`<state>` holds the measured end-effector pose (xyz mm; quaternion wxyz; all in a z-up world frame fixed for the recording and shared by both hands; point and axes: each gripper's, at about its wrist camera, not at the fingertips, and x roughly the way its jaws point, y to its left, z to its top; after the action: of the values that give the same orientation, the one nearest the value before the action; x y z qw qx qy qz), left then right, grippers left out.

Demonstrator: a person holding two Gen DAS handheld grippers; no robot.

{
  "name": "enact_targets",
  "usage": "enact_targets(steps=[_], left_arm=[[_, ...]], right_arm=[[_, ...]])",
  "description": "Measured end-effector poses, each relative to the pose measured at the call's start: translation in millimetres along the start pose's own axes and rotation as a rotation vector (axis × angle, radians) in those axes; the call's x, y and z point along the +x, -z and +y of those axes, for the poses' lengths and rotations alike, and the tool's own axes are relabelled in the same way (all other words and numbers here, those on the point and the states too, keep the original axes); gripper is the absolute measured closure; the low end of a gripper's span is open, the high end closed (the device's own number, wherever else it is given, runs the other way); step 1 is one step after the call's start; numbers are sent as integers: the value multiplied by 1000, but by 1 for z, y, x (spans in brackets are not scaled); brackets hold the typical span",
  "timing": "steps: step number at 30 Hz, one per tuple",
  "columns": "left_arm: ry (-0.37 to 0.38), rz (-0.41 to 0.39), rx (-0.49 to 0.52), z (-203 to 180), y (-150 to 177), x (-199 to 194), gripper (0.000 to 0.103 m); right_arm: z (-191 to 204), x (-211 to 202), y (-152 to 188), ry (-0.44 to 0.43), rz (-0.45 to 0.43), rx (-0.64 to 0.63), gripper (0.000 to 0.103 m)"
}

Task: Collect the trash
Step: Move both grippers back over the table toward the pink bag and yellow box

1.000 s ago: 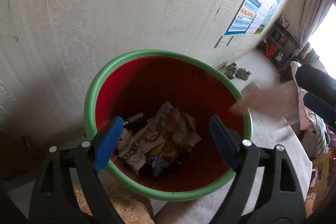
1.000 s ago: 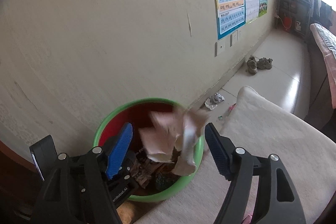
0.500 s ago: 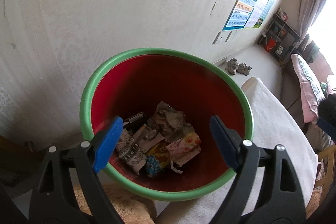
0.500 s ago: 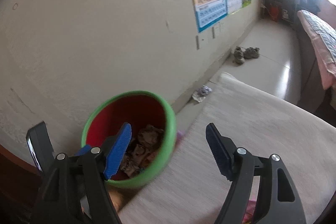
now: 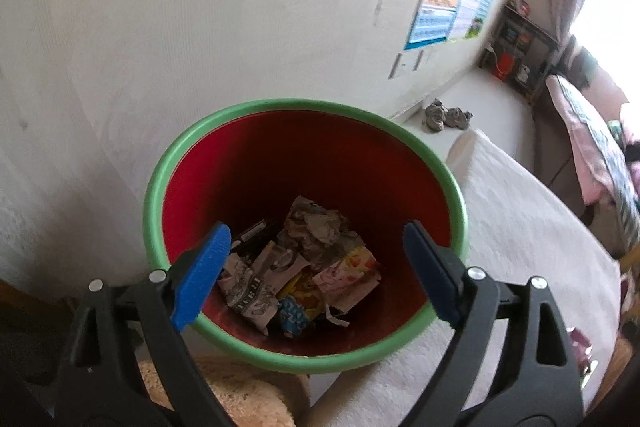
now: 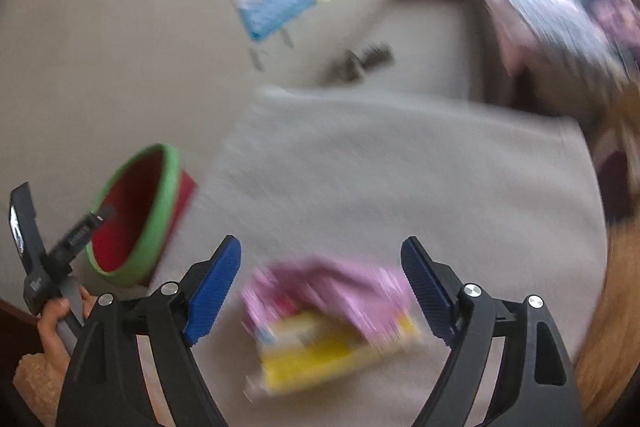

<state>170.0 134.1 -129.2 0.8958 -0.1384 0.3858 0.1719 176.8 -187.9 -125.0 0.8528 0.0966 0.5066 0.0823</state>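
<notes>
A red bin with a green rim point(image 5: 168, 163) stands by the wall and holds crumpled paper and wrappers point(image 5: 316, 259). My left gripper point(image 5: 316, 275) is open and empty, hovering over the bin's near rim. The bin also shows in the right wrist view point(image 6: 168, 187) at the left. My right gripper point(image 6: 320, 287) is open and empty above a pink and yellow wrapper point(image 6: 332, 319) lying on the grey-white cloth surface point(image 6: 380, 179). The right wrist view is blurred.
The wall point(image 5: 200, 7) runs behind the bin with a poster point(image 5: 440, 11) on it. A pair of shoes point(image 5: 446, 115) lies on the floor. A bed with pink bedding point(image 5: 592, 147) is at the right. A tan fuzzy cushion point(image 5: 244, 391) lies under the bin.
The paper that my right gripper dropped has landed in the bin. My right gripper has swung away to the right over the cloth surface, above the pink and yellow wrapper. The left gripper barely moved.
</notes>
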Motion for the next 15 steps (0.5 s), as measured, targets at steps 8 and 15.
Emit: enact_targets(steps=[8,15], left_arm=[[58,-52,195,-41,14,-22,17],[102,-43,381,-79,34,-26,16]], right_arm=[[-17,19,45,-116,117,163,23],[-2,40,43,-90,128,115,47]])
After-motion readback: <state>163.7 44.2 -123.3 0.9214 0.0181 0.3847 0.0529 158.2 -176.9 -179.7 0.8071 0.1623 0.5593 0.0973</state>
